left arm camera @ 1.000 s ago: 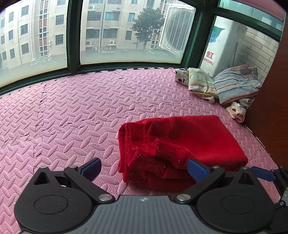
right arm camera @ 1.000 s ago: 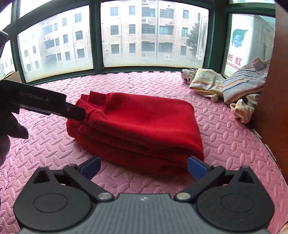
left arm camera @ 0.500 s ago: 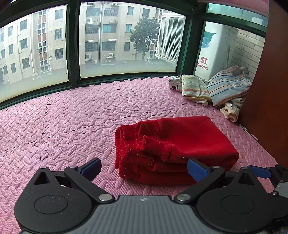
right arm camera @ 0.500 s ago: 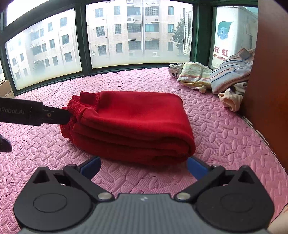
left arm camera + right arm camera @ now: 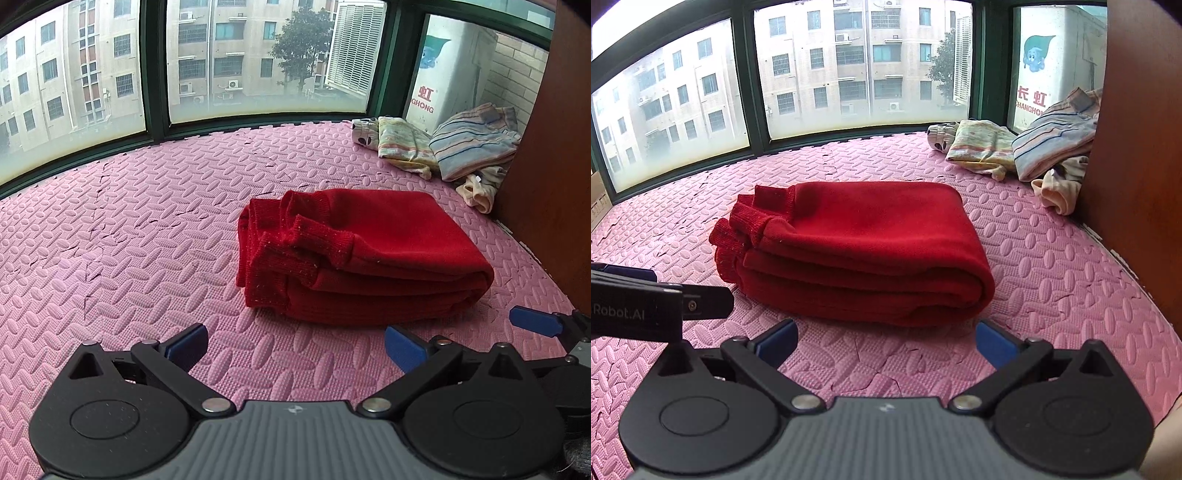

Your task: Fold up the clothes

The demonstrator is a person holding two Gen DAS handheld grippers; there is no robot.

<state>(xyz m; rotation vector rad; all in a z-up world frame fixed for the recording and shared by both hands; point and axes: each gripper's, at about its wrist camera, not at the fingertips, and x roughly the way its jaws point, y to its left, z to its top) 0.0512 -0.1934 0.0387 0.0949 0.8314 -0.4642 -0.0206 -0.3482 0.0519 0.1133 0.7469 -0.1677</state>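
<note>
The red sweater [image 5: 864, 251] lies on the pink mat [image 5: 129, 251] as a thick, squared bundle, several layers stacked, with its ribbed cuffs [image 5: 295, 251] bunched at the end nearer the left tongs [image 5: 295, 345]. It sits just ahead of both tools: in front of the left tongs and a little to their right, and straight ahead of the right tongs [image 5: 886, 341], slightly to their left. Neither tool touches it. Both pairs of blue fingers stand wide apart and hold nothing, with bare mat showing between them. From the right wrist view, the left tool's dark body reaches in from the left edge, low, near the cuffed end of the bundle but clear of it. To my eye this garment is done: the fold looks closed and even along the right-hand edge, and only the cuffs poke out a bit untidily, which may or may not be worth a tuck. What looks left is the heap [image 5: 454, 147] well beyond the sweater, ahead and to the right of both tongs, against the wooden panel [image 5: 554, 147]: a striped piece, a pale patterned one, a spotted one and a cream one, all rumpled and unfolded. I would judge the job is partway along, with one item finished and several waiting.
</note>
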